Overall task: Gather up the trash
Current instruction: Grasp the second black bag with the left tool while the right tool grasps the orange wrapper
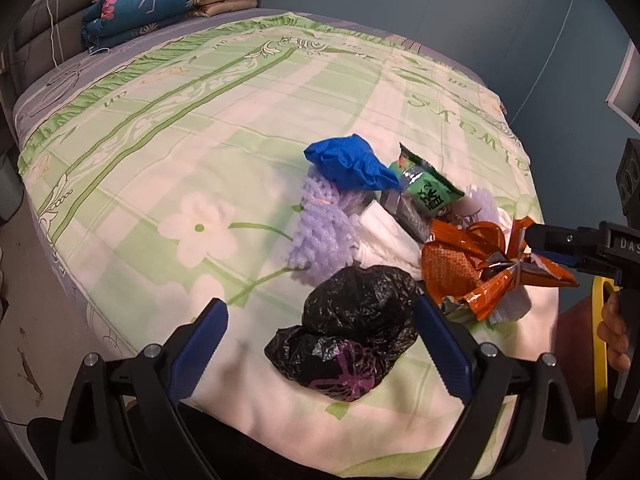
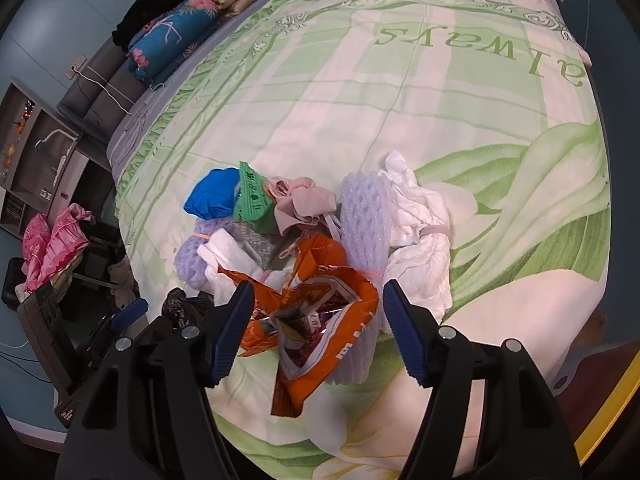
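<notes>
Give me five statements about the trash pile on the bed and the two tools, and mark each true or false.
1. The black plastic bag lies between the open jaws of the left tool. True.
2. The right tool is clamped shut on the blue plastic bag. False: its jaws stand open around the orange wrapper.
3. The green packet lies beside the blue bag. True.
4. The trash lies on a bare wooden floor. False: it lies on a green floral bedspread.
5. Folded bedding is stacked at the bed's far end. True.
</notes>
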A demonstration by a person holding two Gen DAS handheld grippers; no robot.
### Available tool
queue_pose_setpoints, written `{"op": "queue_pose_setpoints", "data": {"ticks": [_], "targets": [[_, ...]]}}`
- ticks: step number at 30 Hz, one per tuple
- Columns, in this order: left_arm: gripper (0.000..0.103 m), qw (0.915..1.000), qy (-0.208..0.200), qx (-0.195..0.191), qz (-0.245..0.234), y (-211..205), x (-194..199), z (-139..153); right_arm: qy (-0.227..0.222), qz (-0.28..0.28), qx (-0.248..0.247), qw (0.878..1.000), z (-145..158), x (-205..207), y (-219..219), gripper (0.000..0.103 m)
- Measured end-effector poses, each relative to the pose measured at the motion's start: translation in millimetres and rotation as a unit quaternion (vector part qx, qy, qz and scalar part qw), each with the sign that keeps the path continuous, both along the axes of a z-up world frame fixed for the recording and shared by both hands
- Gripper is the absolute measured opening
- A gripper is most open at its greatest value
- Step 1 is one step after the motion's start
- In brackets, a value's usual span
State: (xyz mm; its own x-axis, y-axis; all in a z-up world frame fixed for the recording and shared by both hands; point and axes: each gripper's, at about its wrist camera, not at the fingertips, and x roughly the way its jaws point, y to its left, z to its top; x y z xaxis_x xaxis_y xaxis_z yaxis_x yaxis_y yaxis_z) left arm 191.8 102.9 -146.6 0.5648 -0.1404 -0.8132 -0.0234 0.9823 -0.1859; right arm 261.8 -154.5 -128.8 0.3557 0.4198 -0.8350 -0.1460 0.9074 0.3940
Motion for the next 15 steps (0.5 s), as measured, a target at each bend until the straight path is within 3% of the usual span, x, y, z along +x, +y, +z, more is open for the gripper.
{"op": "queue_pose_setpoints", "data": {"ticks": [8,15], "targets": [[0.087,0.9998,0.006,0.002,-0.018,-8,7,-9,0.011,0.004,-0.012,1.000,-11,5,6,0.054],[0.068,0.9993,0.013,-0.003,-0.035,-19,10,-16,-0.004,0.014,-0.035,0.999,-9,3,16,0.048]]}}
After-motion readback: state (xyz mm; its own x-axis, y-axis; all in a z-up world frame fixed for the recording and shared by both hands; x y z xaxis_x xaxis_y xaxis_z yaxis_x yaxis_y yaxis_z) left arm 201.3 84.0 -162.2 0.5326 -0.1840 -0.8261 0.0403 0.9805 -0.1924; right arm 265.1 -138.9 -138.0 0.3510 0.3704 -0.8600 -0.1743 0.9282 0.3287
